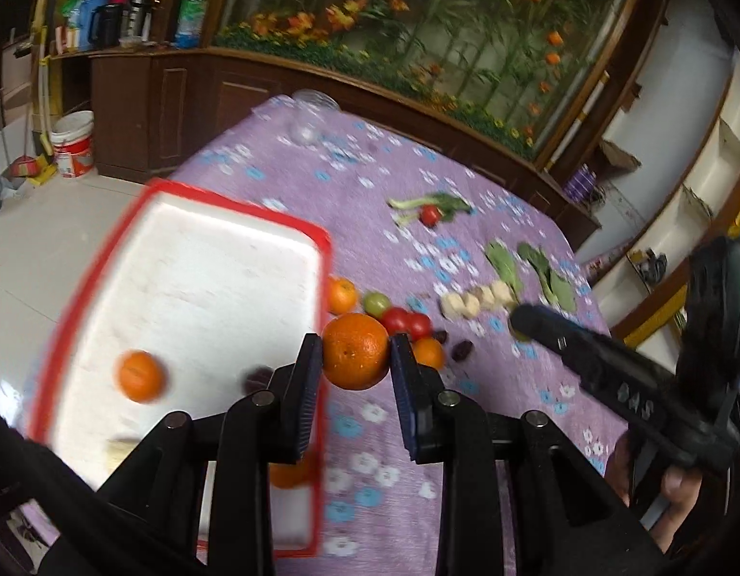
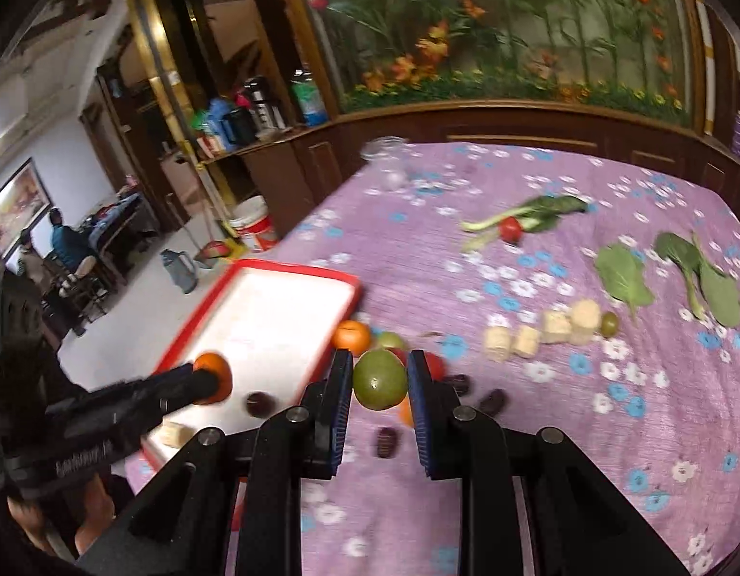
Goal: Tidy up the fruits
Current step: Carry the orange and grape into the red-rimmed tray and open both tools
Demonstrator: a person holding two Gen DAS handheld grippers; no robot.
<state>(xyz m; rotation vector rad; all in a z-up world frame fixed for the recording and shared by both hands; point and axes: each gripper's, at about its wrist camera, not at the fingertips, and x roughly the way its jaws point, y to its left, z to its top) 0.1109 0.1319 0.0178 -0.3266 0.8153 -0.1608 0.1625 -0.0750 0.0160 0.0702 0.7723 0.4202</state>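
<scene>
The left claw point(image 1: 355, 350) grips an orange point(image 1: 355, 351) between its two blue pads, held in the air just right of the red-rimmed white tray point(image 1: 225, 264). The right claw point(image 2: 380, 379) is closed on a green citrus fruit point(image 2: 380, 380), raised above the purple flowered tabletop point(image 2: 562, 432). Inside the tray lie a smaller orange point(image 1: 140, 376), a dark date point(image 1: 255, 378) and a pale banana piece point(image 1: 119, 451). Under the claws, more fruit clusters beside the tray's edge: a mandarin point(image 1: 342, 295), red tomatoes point(image 1: 408, 322) and a green grape point(image 1: 375, 302).
</scene>
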